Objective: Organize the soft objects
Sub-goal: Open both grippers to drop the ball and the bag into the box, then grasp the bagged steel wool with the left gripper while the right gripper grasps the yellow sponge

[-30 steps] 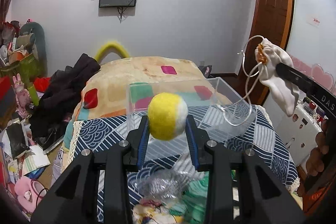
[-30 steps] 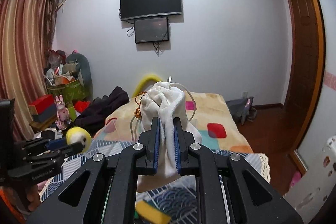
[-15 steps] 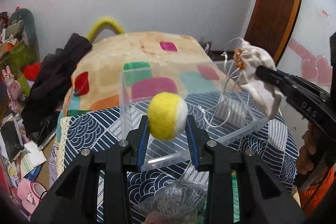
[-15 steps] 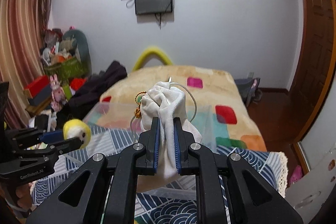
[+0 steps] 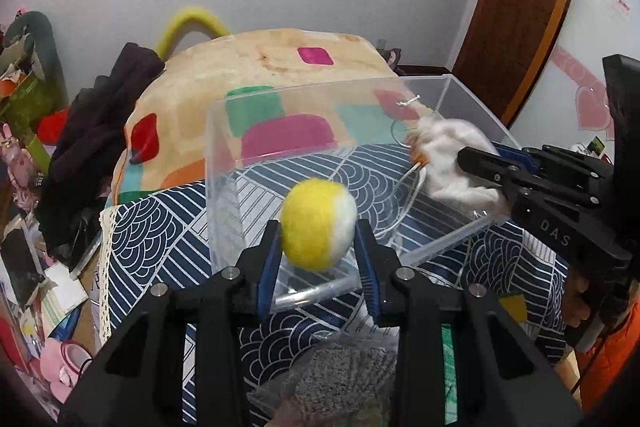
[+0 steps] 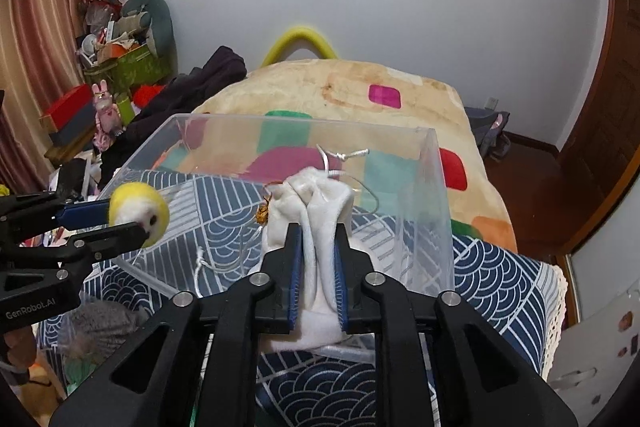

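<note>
The left gripper (image 5: 318,243) is closed on a yellow-and-white felt ball (image 5: 318,223), clamped between its blue-lined fingers; the ball sits at the near rim of the clear plastic box (image 5: 224,163), at 6 o'clock of the box in the left wrist view; whether it is over the opening or just short of the rim cannot be told. The right gripper (image 6: 317,269) is closed on a white drawstring pouch (image 6: 316,203); the pouch hangs over the near edge of the box at 3 o'clock in the left wrist view, its cords (image 6: 344,157) trailing inside. The box rests on a blue patterned cover (image 5: 156,223); a grey knitted item in a plastic bag (image 5: 340,383) lies at 6 o'clock, below the left gripper.
</note>
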Motion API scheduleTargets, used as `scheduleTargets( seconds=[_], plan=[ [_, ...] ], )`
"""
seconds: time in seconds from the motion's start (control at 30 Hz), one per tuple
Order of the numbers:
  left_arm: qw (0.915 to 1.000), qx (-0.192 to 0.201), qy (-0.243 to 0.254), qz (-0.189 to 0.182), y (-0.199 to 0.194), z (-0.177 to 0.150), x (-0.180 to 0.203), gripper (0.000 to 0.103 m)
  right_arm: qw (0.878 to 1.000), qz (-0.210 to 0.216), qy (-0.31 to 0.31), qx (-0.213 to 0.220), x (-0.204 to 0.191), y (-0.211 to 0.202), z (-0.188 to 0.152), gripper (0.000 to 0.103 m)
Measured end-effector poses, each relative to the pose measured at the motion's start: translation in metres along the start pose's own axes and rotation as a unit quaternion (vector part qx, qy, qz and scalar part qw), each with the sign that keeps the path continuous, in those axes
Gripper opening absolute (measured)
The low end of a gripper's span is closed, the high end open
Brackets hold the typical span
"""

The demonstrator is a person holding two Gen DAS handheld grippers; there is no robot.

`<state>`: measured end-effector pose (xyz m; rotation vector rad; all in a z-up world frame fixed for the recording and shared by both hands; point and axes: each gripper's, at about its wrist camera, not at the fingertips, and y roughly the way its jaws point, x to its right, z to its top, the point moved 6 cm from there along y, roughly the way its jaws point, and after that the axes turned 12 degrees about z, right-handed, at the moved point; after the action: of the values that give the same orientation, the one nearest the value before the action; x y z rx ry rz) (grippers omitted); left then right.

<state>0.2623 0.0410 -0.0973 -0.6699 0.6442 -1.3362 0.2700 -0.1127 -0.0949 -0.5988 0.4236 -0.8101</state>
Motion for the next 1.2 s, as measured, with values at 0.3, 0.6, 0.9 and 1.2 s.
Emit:
scheduleTargets(
  seconds=[0.3, 0.6, 0.9, 1.2],
  plan=[
    [0.9993, 0.036, -0.002, 0.008, -0.031, 0.006, -0.004, 0.062, 0.999, 0.0, -0.025, 0.038, -0.012, -0.027, 0.006, 0.048],
    [0.995, 0.09, 0.022, 0.036, -0.075, -0.011, -0.005, 0.09, 0.994, 0.02, -0.029, 0.1, -0.029, -0.069, 0.008, 0.059],
    [0.9973, 0.063, 0.012, 0.035, -0.063, -0.047, -0.022, 0.092, 0.995, 0.008, -0.027, 0.091, -0.028, -0.074, -0.029, 0.061],
    [0.9981, 0.027, 0.036, 0.042, -0.032, -0.086, -0.02, 0.092, 0.999, 0.02, 0.01, 0.033, -0.019, -0.044, -0.074, 0.061]
  ],
)
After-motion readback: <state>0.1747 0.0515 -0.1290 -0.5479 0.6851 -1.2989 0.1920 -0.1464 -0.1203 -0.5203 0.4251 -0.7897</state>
